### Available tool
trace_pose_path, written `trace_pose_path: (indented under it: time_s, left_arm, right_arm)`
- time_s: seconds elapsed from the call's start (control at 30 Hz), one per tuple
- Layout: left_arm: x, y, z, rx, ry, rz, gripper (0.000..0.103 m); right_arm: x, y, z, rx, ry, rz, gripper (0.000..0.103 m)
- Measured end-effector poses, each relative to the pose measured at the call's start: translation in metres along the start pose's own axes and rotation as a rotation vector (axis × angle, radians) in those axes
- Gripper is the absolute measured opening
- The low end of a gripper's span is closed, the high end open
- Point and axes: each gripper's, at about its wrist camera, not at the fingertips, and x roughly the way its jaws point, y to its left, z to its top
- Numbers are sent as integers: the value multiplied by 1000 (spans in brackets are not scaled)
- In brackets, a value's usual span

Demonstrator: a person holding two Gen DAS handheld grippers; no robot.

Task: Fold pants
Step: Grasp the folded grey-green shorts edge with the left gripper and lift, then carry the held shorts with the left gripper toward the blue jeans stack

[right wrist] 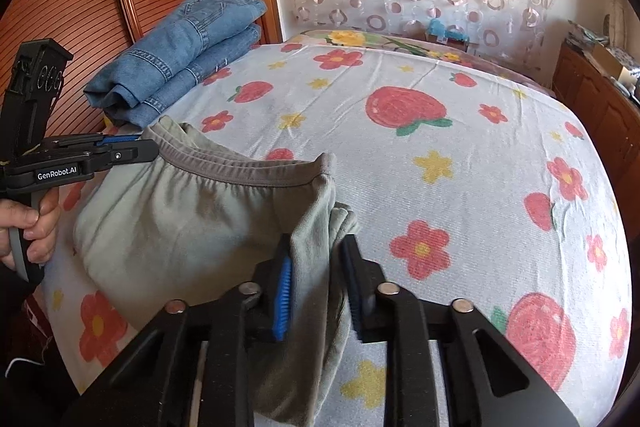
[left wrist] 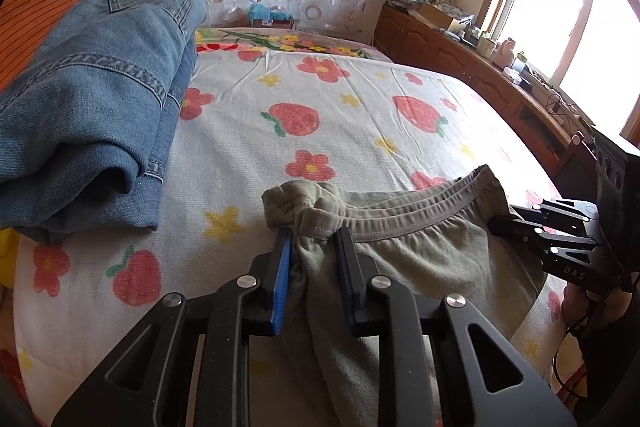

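The grey-green pants [left wrist: 420, 251] hang by their elastic waistband in the lower middle of the left wrist view, held up over the flowered bedsheet [left wrist: 320, 115]. The left tongs [left wrist: 312, 247] pinch a bunched corner of the waistband between their blue-padded fingers [left wrist: 282, 267]. At the right edge of that view the right tongs [left wrist: 500, 223] grip the opposite end of the waistband.

In the right wrist view the pants [right wrist: 192, 227] fill the lower left, the waistband stretched in a sagging line between the two grips. The right tongs [right wrist: 316, 259] are pinched on a fold of the fabric at bottom centre. The left tongs [right wrist: 150, 149] bite the waistband at the left edge, a hand [right wrist: 28, 227] wrapped round the handle below.

Folded blue jeans [right wrist: 180, 59] lie in the upper left on the bed, well apart from the pants.
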Motion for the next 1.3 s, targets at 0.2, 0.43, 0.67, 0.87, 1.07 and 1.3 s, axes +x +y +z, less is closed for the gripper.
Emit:
trace_pose_path:
  time_s: [0.2,0.43,0.67,0.87,1.07,1.3]
  left_arm:
    - [-14,-7,1,9,-55,-7,16]
    - [-42,-21,4,32,-133,-33,15]
    - [-65,-32,10,43,-211,-46,15]
    - [-79,-33,17,48,-255,-50,15]
    - [-99,-34,22,63,-308,-45,15]
    - [-120,-31,28,78,-357,-31,15]
  right_arm:
    - [-6,2,-2,19,-22,7,9]
    - [-33,8,-5,20,-111,5,8]
    - [-61,13,-4,-3,-192,-15,8]
    - [-80,18,-1,-22,-240,-19,8]
    - [-94,26,7,-60,-279,-29,8]
    - [-97,32,14,-105,-311,-30,8]
